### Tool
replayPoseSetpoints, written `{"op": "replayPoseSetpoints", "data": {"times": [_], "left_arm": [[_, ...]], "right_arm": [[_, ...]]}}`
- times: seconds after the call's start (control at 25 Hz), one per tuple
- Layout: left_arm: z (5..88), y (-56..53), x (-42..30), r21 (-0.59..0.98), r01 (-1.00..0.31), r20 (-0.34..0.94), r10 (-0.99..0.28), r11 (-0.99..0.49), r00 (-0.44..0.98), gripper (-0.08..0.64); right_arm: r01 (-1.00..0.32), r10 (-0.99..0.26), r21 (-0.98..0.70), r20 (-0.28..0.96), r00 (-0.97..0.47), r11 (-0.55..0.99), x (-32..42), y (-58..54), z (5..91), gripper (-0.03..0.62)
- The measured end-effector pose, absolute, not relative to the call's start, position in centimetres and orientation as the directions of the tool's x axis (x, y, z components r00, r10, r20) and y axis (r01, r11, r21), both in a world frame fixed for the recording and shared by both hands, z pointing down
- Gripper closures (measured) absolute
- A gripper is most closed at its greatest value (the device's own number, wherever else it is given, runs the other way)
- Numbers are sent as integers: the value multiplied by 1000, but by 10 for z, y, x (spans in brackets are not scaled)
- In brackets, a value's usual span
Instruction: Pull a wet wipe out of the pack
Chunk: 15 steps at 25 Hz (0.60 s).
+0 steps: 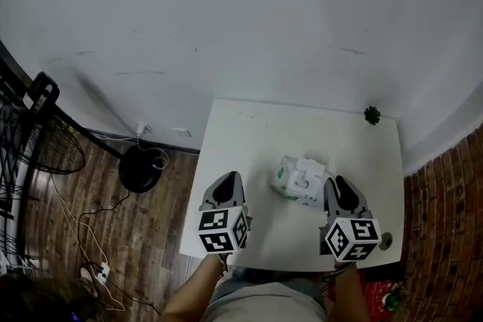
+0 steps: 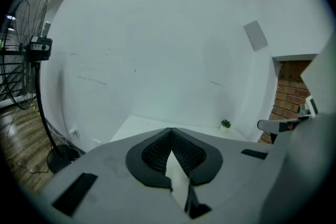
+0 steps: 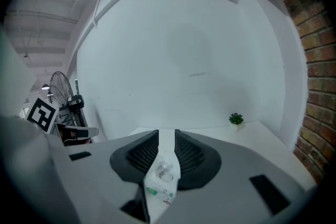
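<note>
Pack (image 1: 300, 179) lies mid-desk (image 1: 256, 133). Left gripper (image 1: 228, 182) is clenched and empty, to its left. Right gripper (image 1: 340, 186), just right of it, is slightly released.

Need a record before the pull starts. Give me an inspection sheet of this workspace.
Surface: white table, mostly bare.
Job's things: wet wipe pack lying toward the table's near side, between the two tools.
Clutter: small potted plant at the far right corner; small round object at the near right edge, too small to identify.
Grippers: left tool shut and empty, left of the pack; right tool open, just right of the pack, not gripping it.
Cables: cords and power strip on the wood floor at left.
Surroundings: standing fan, white wall, brick wall at right.
</note>
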<state>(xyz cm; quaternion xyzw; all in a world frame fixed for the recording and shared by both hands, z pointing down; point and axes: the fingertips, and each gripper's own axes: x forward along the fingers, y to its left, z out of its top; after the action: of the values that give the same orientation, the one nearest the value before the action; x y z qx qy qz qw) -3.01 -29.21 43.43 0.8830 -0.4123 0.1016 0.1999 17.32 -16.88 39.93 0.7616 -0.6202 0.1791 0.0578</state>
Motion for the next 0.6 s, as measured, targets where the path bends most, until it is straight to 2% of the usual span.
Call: {"op": "replayPoseSetpoints", "data": {"times": [0.24,0.6], "left_arm": [[445,-288,-36,253,-796,372,-704,-550,605,560],[470,-283,-56,240,-856,416,-748,-457,516,560]], "right_arm": [[-982,-916,-116,390,91,-146,178,-172,412,497],[-996,-863,-65,498,-83,59,171,-186,450,500]]}}
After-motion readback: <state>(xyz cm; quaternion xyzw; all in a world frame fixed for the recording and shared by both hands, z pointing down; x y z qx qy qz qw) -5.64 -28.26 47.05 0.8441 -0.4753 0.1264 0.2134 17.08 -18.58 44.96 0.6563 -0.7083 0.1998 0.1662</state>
